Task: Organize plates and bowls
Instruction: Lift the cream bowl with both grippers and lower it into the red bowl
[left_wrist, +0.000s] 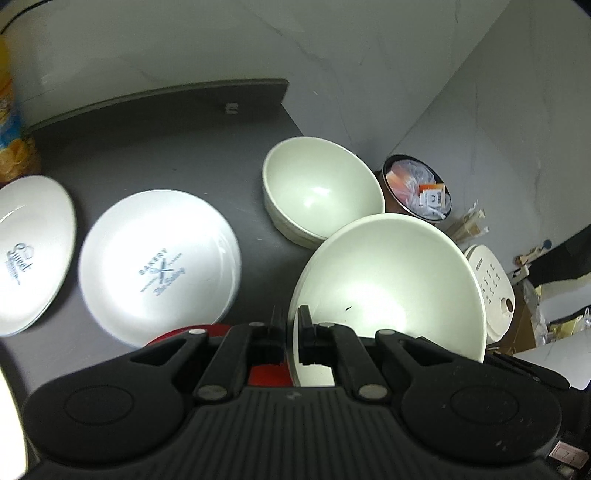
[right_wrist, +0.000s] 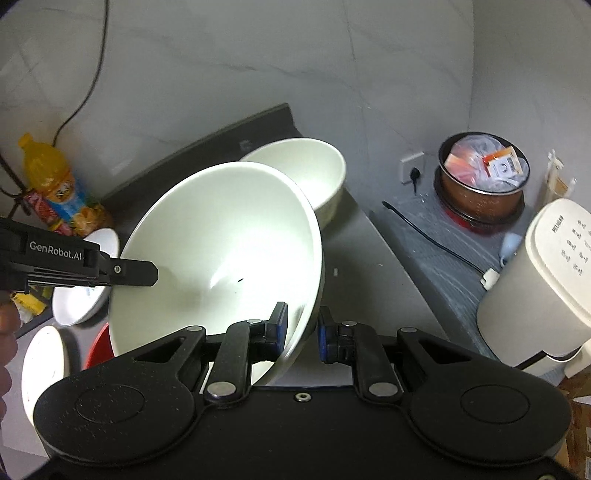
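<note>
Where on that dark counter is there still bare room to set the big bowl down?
Bare dark counter lies behind the printed white plates, left of the deep pale-green bowl, up to the wall. The near edge is crowded: plates, a red dish, the held wide pale-green bowl.

A red dish (left_wrist: 266, 373) lay mostly hidden under the gripped bowl (left_wrist: 391, 288); the left plate (left_wrist: 29, 251) was cut off.

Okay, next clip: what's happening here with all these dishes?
A person with a gripper in each hand is sorting dishes on a dark counter. The left gripper is clamped on the rim of a large pale bowl, held tilted; the right gripper straddles the opposite rim, jaws not closed. A second bowl sits behind, and two printed white plates lie to the left.
</note>
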